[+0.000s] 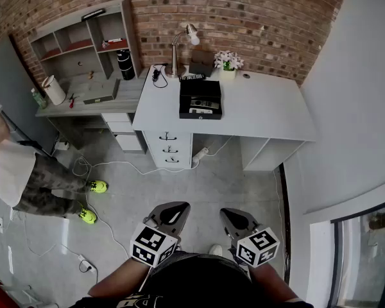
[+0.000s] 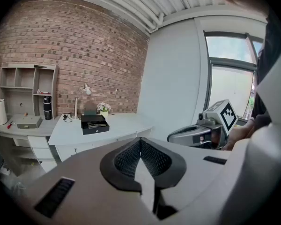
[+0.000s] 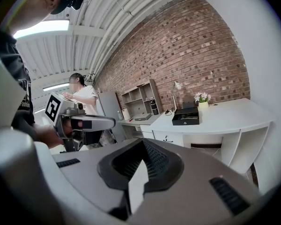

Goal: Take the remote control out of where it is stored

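A black box [image 1: 200,99] lies open on the white desk [image 1: 263,111] across the room, and a dark, flat thing with pale markings rests inside it. I cannot tell from here whether that is the remote control. The same box [image 2: 94,123] is small in the left gripper view, and the box [image 3: 186,116] also shows in the right gripper view. My left gripper [image 1: 173,212] and right gripper [image 1: 236,218] are held side by side low over the floor, far from the desk. Both are shut and hold nothing. The left gripper [image 2: 141,146] and right gripper [image 3: 143,149] point toward the desk.
A person [image 1: 25,172] in yellow-green shoes stands at the left by a grey shelf desk [image 1: 90,88]. White cables [image 1: 115,165] and a power strip [image 1: 85,262] lie on the floor. A lamp [image 1: 183,40] and flowers [image 1: 228,61] stand behind the box. Drawers [image 1: 170,147] sit under the desk.
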A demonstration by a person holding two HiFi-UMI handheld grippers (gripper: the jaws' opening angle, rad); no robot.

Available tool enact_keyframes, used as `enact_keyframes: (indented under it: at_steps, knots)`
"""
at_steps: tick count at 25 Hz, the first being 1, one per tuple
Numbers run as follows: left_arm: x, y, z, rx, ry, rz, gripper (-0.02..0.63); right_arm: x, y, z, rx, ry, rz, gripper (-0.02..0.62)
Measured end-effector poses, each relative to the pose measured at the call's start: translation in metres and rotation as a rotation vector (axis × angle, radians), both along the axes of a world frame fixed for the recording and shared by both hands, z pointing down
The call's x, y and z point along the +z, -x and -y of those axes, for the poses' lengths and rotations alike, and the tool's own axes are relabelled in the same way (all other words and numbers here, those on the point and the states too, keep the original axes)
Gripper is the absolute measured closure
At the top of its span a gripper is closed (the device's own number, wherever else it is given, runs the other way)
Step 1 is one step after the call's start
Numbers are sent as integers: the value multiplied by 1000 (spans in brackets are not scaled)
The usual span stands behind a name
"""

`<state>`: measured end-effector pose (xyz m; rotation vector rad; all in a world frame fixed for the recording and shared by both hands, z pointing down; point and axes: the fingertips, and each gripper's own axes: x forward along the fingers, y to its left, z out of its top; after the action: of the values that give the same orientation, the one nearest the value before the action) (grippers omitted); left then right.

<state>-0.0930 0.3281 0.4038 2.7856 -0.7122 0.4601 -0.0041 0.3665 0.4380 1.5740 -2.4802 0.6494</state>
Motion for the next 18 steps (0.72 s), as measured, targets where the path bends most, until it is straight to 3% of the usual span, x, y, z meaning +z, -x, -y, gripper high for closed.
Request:
enact_keyframes:
  at_steps: [12, 18]
  knots:
    - [2, 0, -1, 12, -16, 14, 600, 1, -1, -2, 19, 1, 19, 591]
    - [10, -1, -1, 16, 38, 10, 600, 0, 7, -2, 1, -12, 50, 590]
